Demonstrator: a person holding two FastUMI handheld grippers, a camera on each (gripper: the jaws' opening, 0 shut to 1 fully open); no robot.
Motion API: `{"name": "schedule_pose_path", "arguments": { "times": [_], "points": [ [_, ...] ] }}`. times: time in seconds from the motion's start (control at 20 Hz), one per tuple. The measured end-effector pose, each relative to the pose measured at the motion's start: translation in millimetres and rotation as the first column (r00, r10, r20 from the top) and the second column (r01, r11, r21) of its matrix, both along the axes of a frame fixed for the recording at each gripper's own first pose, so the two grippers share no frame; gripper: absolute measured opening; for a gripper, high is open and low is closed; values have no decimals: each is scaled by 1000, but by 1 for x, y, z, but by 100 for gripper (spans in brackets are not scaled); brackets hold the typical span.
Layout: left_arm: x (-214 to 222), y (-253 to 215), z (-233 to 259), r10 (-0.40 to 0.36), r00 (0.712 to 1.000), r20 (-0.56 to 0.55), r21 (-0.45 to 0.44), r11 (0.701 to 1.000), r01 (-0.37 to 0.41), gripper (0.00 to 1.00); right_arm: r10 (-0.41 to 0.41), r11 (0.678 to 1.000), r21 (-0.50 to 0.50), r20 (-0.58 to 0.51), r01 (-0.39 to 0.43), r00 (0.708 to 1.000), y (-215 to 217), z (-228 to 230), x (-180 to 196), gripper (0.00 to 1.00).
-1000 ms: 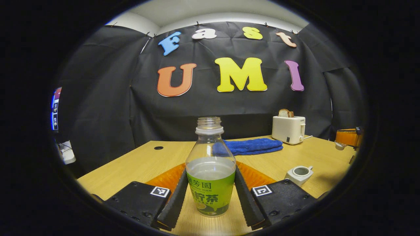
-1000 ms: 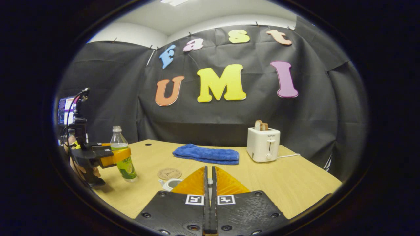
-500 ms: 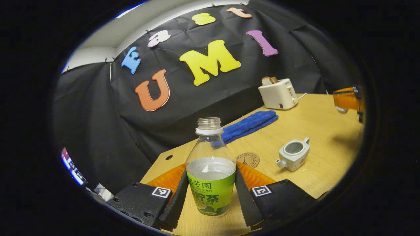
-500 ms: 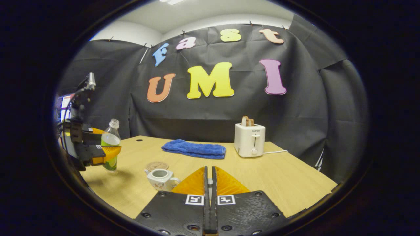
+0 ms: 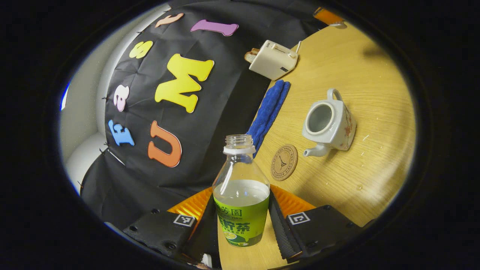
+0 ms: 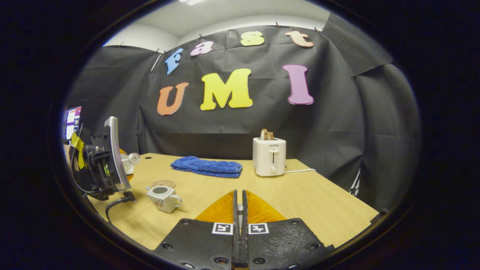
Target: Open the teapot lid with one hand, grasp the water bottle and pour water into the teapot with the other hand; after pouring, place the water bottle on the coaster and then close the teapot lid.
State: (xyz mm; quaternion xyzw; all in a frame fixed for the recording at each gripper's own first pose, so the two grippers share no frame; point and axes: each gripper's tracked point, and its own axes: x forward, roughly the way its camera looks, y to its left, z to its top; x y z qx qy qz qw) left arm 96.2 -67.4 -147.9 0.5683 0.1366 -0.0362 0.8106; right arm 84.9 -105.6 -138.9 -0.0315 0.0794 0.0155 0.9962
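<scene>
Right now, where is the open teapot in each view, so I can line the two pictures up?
Left gripper view: teapot sits right of centre, spout toward the coaster.
Right gripper view: teapot sits lower left, just in front of the coaster.
Shared landmark: the white toaster beside the blue towel.

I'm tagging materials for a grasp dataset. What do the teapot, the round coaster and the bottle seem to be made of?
The small white lidless teapot looks like glazed ceramic: glossy, thick-rimmed, opaque. The round tan coaster seems to be cork or wood: flat, matte, with a dark printed design. The clear water bottle with a green label, clamped by the left gripper, looks like thin transparent plastic, since the water shows through.
</scene>
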Motion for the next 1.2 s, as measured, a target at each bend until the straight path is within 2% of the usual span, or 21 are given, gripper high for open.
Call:
{"name": "schedule_pose_path", "arguments": {
  "times": [0.1, 0.25, 0.4, 0.55, 0.7, 0.8, 1.0, 1.2],
  "points": [
    [0, -9, 3, -44, 999, 9, 94, 995, 43, 74, -4, 1000, 0, 0, 4, 1000, -3, -1, -1, 0],
    [4, -23, 7, -98, 995, 14, 263, 961, 91, 74, -7, 1000, 6, -10, 7, 1000, -8, -7, -1, 0],
    [4, -39, 2, -146, 989, -26, 358, 923, 145, 74, -13, 1000, 12, -25, 13, 1000, -13, -13, -1, 0],
    [3, -44, 2, -153, 987, -44, 449, 880, 156, 74, -12, 1000, 14, -24, 12, 1000, -15, -13, -1, 0],
    [6, -44, 3, -138, 988, -69, 507, 848, 154, 74, -9, 1000, 17, -24, 9, 1000, -16, -15, -2, 0],
    [8, -41, 7, -141, 987, -72, 577, 802, 157, 75, -13, 1000, 21, -24, 14, 1000, -20, -15, -3, 0],
    [10, -43, 11, -142, 986, -84, 637, 754, 163, 74, -18, 999, 33, -18, 19, 1000, -24, -12, -4, 0],
    [10, -46, 11, -141, 985, -100, 668, 724, 172, 75, -22, 999, 37, -9, 22, 1000, -25, -10, -7, 0]
  ]
}}
